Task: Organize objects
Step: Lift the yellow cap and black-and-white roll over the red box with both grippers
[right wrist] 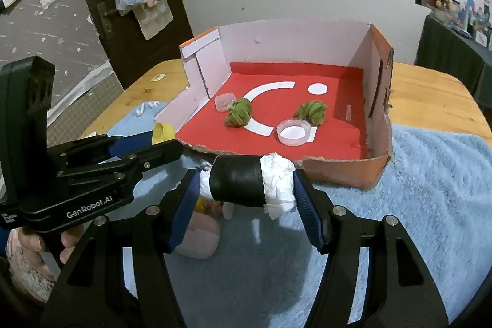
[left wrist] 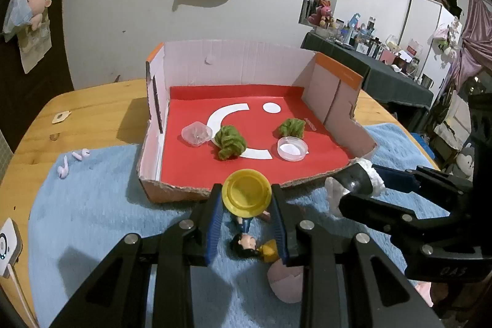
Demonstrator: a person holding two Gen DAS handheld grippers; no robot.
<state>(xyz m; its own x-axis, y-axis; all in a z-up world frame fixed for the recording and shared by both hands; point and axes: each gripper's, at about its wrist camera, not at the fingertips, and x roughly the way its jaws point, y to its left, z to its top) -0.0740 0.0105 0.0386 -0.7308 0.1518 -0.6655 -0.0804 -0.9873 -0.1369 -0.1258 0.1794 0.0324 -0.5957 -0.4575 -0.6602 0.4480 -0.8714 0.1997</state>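
**Both grippers loaded at the box's torn front edge**

Left gripper pinching a yellow cap between blue pads, held just above the blue towel and right at the ragged front wall of the cardboard box. Below that cap, lying on the towel: a small dark-haired figurine and a pale pink eggshell-shaped piece.

Right gripper clamped on a black roll stuffed with white paper, gripped by its ends and turned sideways, also just in front of the box.

Inside the box, on the red floor: two green fuzzy clumps, well apart; a round clear dish touching the right clump; a small clear container beside the left one. Two white earbuds on the towel's far left edge. Wooden tabletop under everything. Part of a hand visible on the left gripper's handle.
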